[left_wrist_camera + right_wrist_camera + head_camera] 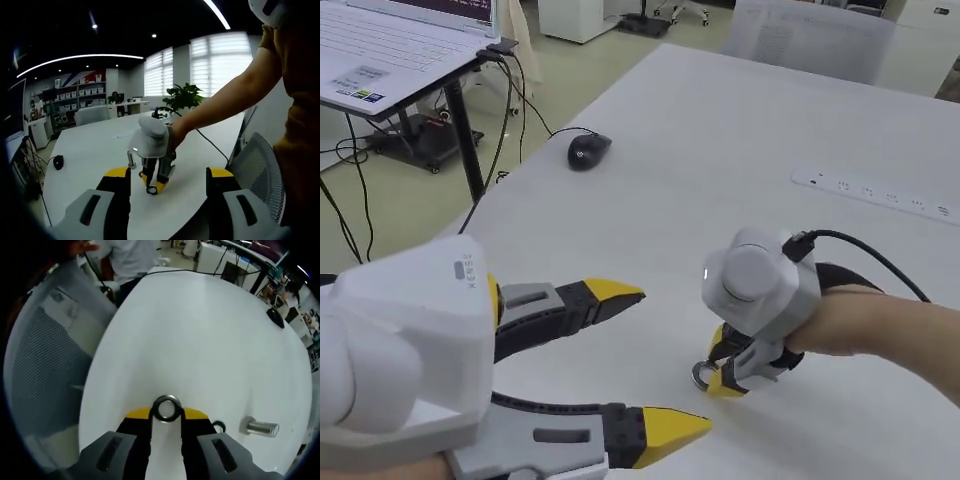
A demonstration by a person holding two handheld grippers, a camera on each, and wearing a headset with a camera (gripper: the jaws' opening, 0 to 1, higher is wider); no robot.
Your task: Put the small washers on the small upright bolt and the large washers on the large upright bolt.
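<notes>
The right gripper (715,378) is grasping a silver washer (166,408), its yellow-tipped jaws clenching the ring from both sides, so that the ring is standing out past the tips. In the head view this gripper is pointing down at the white desk (740,130), and the washer is hanging at its tips, low over the desk top; whether it is touching the surface I cannot tell. In the right gripper view an upright bolt (261,428) is standing on the desk just beside the right jaw, apart from the held washer, and a smaller dark ring (218,426) is lying between that jaw and the bolt, partly hidden by the jaw. In the left gripper view the same bolt is showing just behind the right gripper. The left gripper (670,360) is hovering near the person with its jaws released and spread wide, nothing lying between them, and it is pointing toward the right gripper, which is sitting between its two tips in its own view. A person's bare forearm (880,325) is reaching in from the right to hold the right gripper. Farther off on the desk a black mouse (588,150) is lying well apart from the work, a white power strip (880,192) is lying along the far right side, and a laptop (390,50) is sitting on a stand beyond the desk's left edge.
</notes>
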